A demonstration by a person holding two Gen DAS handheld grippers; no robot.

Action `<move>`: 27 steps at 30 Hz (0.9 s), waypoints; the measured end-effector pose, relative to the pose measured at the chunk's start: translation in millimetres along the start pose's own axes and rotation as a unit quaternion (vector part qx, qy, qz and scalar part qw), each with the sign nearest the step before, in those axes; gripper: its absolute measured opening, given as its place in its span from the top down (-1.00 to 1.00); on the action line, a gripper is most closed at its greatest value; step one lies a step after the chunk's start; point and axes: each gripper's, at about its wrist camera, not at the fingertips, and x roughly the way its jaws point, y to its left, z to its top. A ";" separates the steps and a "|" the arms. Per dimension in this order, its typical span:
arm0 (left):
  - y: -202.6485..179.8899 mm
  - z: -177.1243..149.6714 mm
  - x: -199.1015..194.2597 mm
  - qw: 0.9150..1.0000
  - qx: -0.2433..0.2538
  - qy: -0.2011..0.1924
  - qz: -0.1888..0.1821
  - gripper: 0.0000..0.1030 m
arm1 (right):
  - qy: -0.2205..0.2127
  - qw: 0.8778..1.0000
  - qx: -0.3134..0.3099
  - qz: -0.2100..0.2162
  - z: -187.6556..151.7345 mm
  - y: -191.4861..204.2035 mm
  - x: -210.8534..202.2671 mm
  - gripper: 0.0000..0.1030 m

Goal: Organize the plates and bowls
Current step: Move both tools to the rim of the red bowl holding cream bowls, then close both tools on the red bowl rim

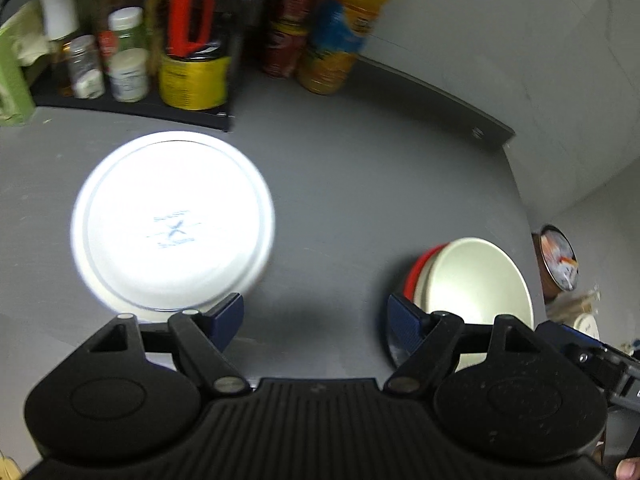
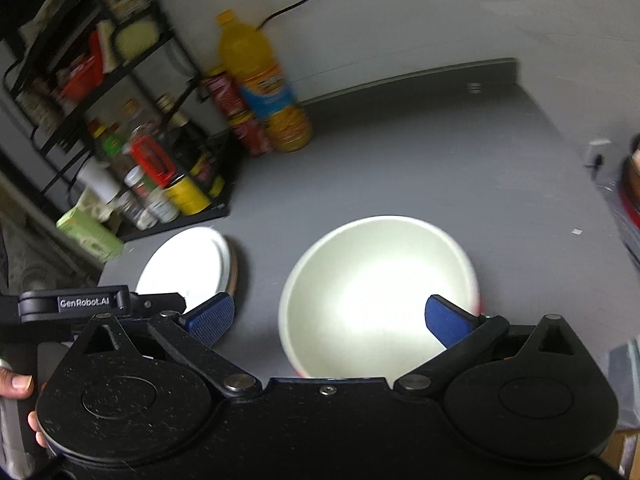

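Observation:
A white plate [image 1: 172, 220] lies upside down on the grey table [image 1: 340, 184], with a printed mark on its base. My left gripper [image 1: 316, 320] hovers open just right of it, its left pad near the plate's rim. A cream bowl [image 2: 380, 296] sits nested in a red bowl [image 1: 416, 272] toward the right. My right gripper [image 2: 330, 318] is open above the cream bowl, one pad over its inside and the other left of its rim. The white plate [image 2: 188, 268] also shows at the left of the right wrist view.
A black rack [image 2: 120, 120] of jars and tins stands at the back left, with a green box [image 2: 90, 236] beside it. A yellow juice bottle [image 2: 264, 84] and red cans [image 2: 240, 120] stand by the wall. The table's right edge [image 1: 520, 208] drops off near the bowls.

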 end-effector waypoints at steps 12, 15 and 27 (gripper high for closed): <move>-57.9 -1.5 38.3 0.997 0.063 0.037 -0.020 -0.51 | 0.001 0.998 0.053 -0.044 -19.0 -55.4 -5.6 -0.97; -62.8 -1.2 52.3 0.996 0.060 0.053 -0.027 -0.51 | 0.011 0.996 0.075 -0.041 -22.5 -67.7 -0.8 -0.75; -73.1 8.0 104.3 0.991 0.066 0.109 -0.033 -0.12 | 0.068 0.986 0.152 -0.028 -28.7 -90.2 39.6 -0.18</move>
